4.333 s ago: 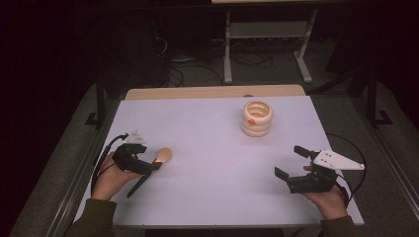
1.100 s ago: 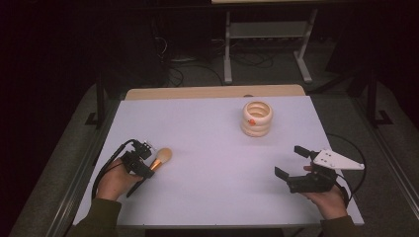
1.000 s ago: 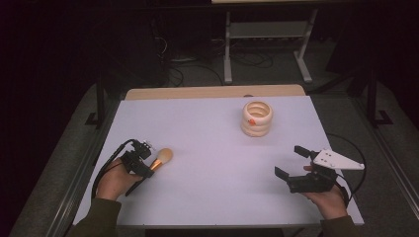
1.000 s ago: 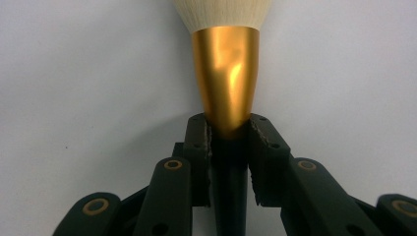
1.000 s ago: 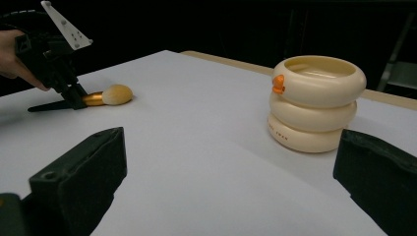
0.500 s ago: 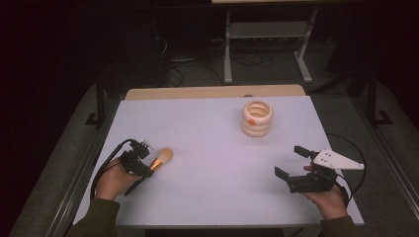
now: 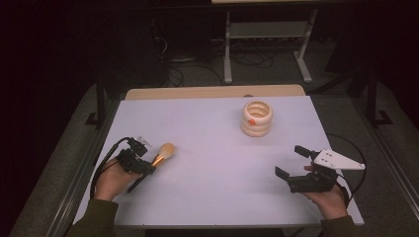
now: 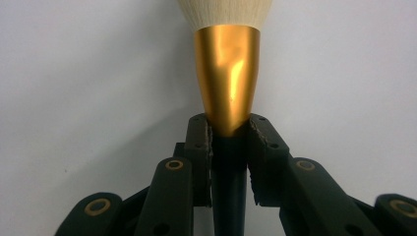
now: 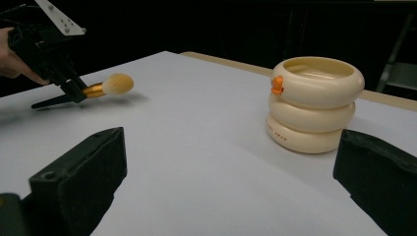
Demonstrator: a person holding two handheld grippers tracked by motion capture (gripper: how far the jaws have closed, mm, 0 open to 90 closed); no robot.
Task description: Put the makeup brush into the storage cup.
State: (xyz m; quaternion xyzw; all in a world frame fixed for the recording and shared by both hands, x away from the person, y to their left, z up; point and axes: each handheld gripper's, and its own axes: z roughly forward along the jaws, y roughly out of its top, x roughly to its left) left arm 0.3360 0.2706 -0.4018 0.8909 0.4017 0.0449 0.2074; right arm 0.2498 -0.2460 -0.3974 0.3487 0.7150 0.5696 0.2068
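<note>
Left jaws are clamped tight on the makeup brush, pinching it right where the gold collar narrows into the black handle, one black jaw on each side, with the pale bristle head fanning out just beyond the tips. From above, the left gripper sits at the near left of the white surface, the person's left hand wrapped around it, a black cable looping off toward the edge. The brush points up and to the right, its fluffy head clear of the jaws and its dark handle trailing back toward the person. Whether the handle's tail touches the surface, I cannot tell. Over on the other side, the right gripper has its jaws spread wide with nothing between them, hovering at the near right of the surface in the right hand, grey three-cornered plate on top. Looking along those open jaws, the cream holder stands upright, stacked like three rings with a small orange duck figure on its upper rim. It stands toward the far right of the surface, well apart from both grippers and from the brush. A wooden strip runs along the surface's far edge, dark floor and a metal stand behind.
</note>
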